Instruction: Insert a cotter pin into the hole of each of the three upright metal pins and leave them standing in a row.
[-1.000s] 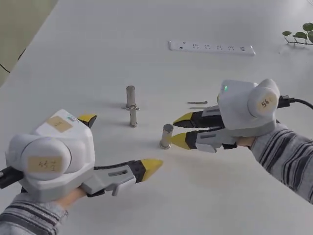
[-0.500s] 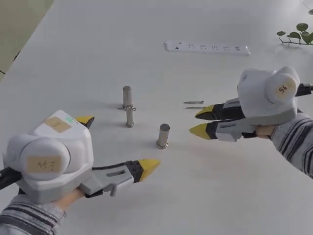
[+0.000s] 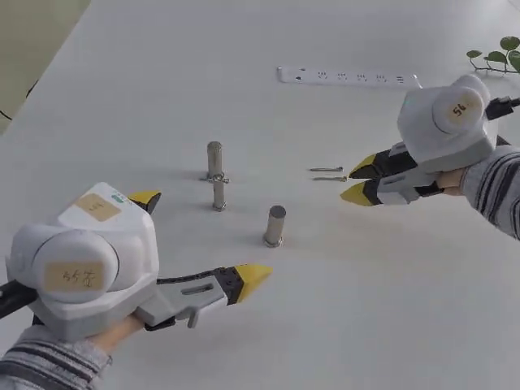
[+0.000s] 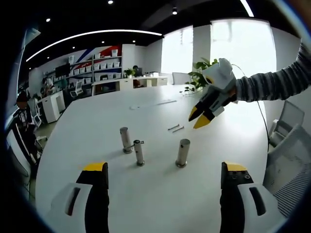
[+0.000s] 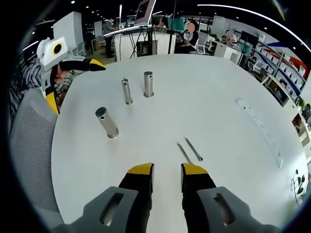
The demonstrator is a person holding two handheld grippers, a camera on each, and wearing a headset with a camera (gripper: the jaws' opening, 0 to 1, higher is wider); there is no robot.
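Metal pins — three plain grey steel cylinders with small flared bases — stand upright on the white worktop. Two are close together at the left and the third is set apart toward the right. The middle pin has a thin crosspiece through it near its top. Two loose cotter pins, slim and silvery, lie side by side just ahead of the right tool, whose yellow-tipped jaws are a narrow gap apart and hold nothing. The left tool hovers near the person, jaws spread wide — empty.
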